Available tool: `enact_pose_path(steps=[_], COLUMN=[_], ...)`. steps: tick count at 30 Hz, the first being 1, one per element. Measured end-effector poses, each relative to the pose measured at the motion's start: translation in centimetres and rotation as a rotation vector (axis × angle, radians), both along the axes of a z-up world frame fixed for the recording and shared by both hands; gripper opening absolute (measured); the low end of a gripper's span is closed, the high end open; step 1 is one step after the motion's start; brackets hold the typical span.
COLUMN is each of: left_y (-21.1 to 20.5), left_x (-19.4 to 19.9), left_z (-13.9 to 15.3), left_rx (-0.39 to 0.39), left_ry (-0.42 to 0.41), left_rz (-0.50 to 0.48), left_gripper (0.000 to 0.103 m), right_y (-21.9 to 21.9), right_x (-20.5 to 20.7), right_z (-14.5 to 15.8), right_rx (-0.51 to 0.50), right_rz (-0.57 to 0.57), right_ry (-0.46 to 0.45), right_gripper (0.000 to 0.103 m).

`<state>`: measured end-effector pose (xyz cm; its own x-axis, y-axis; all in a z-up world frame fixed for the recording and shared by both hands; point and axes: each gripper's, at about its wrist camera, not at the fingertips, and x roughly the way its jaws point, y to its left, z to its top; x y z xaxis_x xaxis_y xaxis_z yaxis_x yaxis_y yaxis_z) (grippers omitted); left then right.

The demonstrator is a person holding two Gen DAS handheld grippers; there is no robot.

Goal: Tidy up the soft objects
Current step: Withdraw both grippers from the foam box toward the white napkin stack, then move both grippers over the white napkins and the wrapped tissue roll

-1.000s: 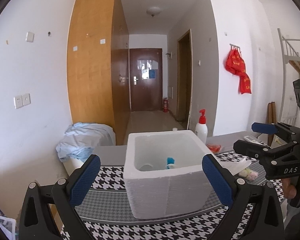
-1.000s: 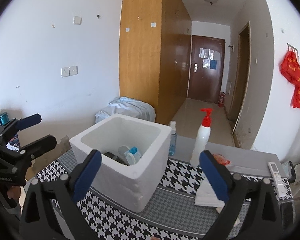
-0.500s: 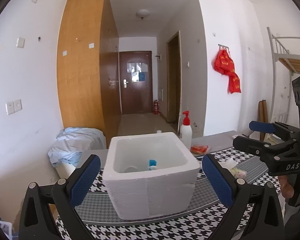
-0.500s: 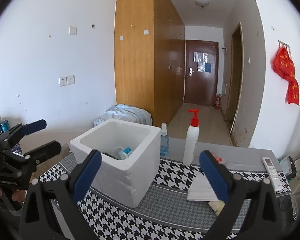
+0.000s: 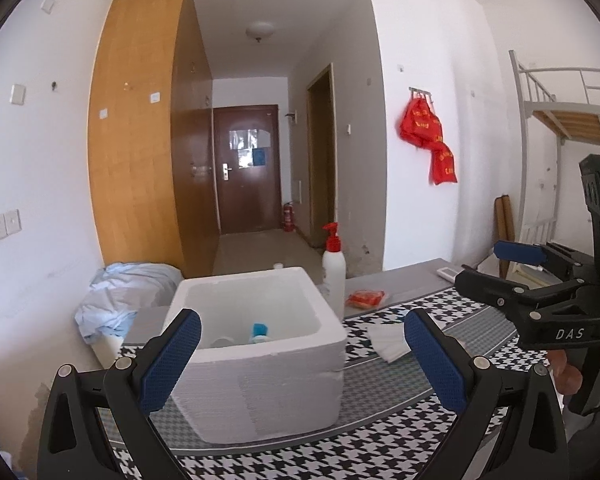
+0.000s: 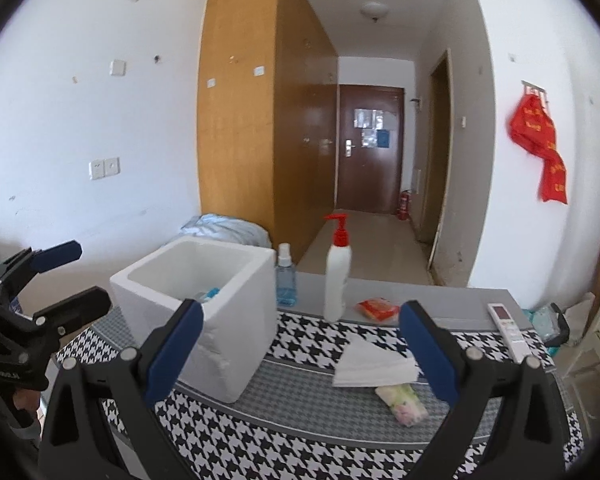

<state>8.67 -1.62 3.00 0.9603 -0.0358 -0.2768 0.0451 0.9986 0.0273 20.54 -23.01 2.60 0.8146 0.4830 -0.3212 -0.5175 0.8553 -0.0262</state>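
A white foam box (image 5: 260, 392) (image 6: 228, 344) stands open-topped on the houndstooth table cover (image 6: 300, 440). Inside it lie a blue-capped item (image 5: 260, 330) and something white. Right of the box lie a stack of white tissues (image 6: 370, 364) (image 5: 388, 344) and a small pastel tissue pack (image 6: 406, 400). My left gripper (image 5: 302, 324) (image 6: 88, 274) hovers open and empty in front of the box. My right gripper (image 6: 300, 312) (image 5: 482, 266) is open and empty too, held above the table to the right of the box.
Behind the box stand a red-pump white bottle (image 6: 336, 276) and a blue spray bottle (image 6: 286, 280). A red packet (image 6: 380, 308) and a remote control (image 6: 510, 330) lie near the table's far edge. A light blue cloth bundle (image 5: 120, 296) sits beyond the table's left end.
Both grippers have drawn back and swung right, so the box looks smaller and further left in each view. Both stayed open and empty.
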Motion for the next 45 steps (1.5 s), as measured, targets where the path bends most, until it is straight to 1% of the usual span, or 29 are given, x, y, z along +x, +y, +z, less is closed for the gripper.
enact_pose_path(steps=[4, 7, 9, 13, 17, 23, 27, 30, 33, 36, 41, 45], left_y=[-0.4, -0.9, -1.2, -1.8, -2.2, -2.9, -3.4, -3.9, -4.0, -4.2, -4.8, -5.2], left_x=[0.2, 0.3, 0.4, 0.6, 1.0, 1.6, 1.8, 2.1, 2.5, 2.9, 3.7, 4.1], left_z=[0.0, -0.1, -0.2, -0.4, -0.6, -1.1, -1.4, -1.6, -1.9, -2.3, -2.9, -3.3], left_rx=[-0.004, -0.002, 0.003, 0.011, 0.001, -0.014, -0.011, -0.006, -0.011, -0.03, -0.027, -0.039], left_ry=[0.001, 0.007, 0.009, 0.016, 0.025, 0.024, 0.024, 0.027, 0.039, 0.05, 0.063, 0.074], left_rz=[-0.016, -0.028, -0.033, -0.047, -0.055, -0.086, -0.107, -0.107, -0.111, -0.115, -0.13, -0.148], left_gripper=[0.102, 0.102, 0.102, 0.102, 0.102, 0.102, 0.102, 0.102, 0.102, 0.102, 0.102, 0.102], right_y=[-0.7, -1.2, -1.6, -2.2, -2.9, -4.3, -4.7, -5.2, -5.8, -6.2, -6.5, -6.6], right_x=[0.2, 0.5, 0.9, 1.4, 1.3, 1.7, 1.9, 2.0, 2.5, 2.8, 3.0, 3.1], right_z=[-0.5, -0.8, -1.0, -1.5, -2.0, -2.8, -3.5, -3.7, -4.1, -4.5, -5.4, -6.1], right_rx=[0.006, 0.031, 0.048, 0.049, 0.034, 0.074, 0.063, 0.074, 0.088, 0.083, 0.058, 0.044], right_rz=[-0.011, -0.018, -0.017, -0.053, -0.107, -0.108, -0.126, -0.135, -0.13, -0.152, -0.175, -0.18], right_ry=[0.013, 0.021, 0.046, 0.072, 0.058, 0.101, 0.106, 0.104, 0.134, 0.15, 0.154, 0.159], right_gripper=[0.1, 0.1, 0.1, 0.1, 0.1, 0.1, 0.1, 0.1, 0.1, 0.1, 0.1, 0.1])
